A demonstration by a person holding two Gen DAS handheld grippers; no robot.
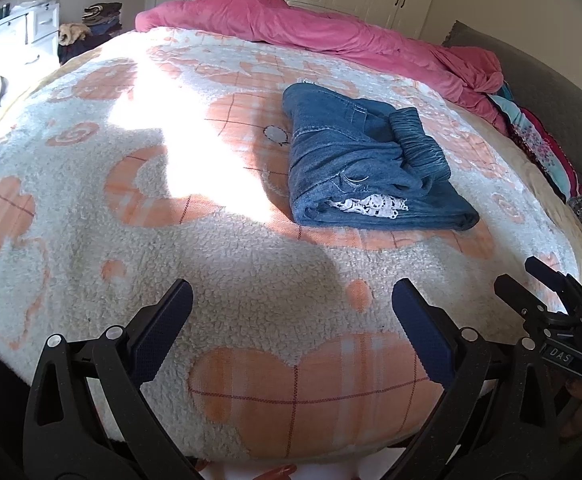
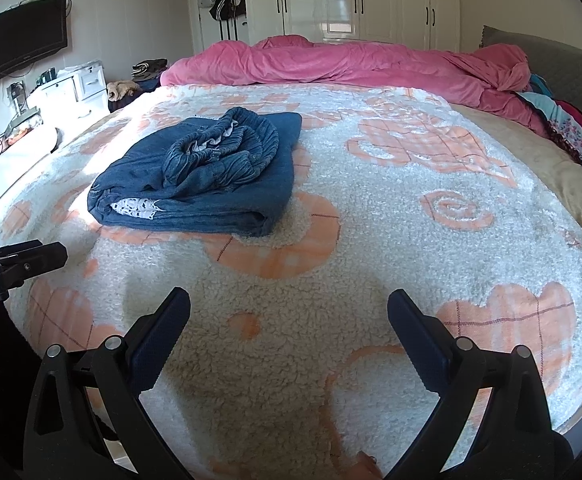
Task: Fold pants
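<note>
both tongs (image 1: 291, 312) (image 2: 289, 320) wide apart (empty), pants (image 1: 367, 160) folded on blanket (image 1: 251, 280).

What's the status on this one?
Left gripper open, empty. Right gripper open, empty. Pants folded on the blanket, untouched. Nothing in the way.

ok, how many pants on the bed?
1: the folded denim pants lie mid-bed on the fleece blanket, beyond both open grippers, left gripper, right gripper. The pink duvet could hide more.
</note>
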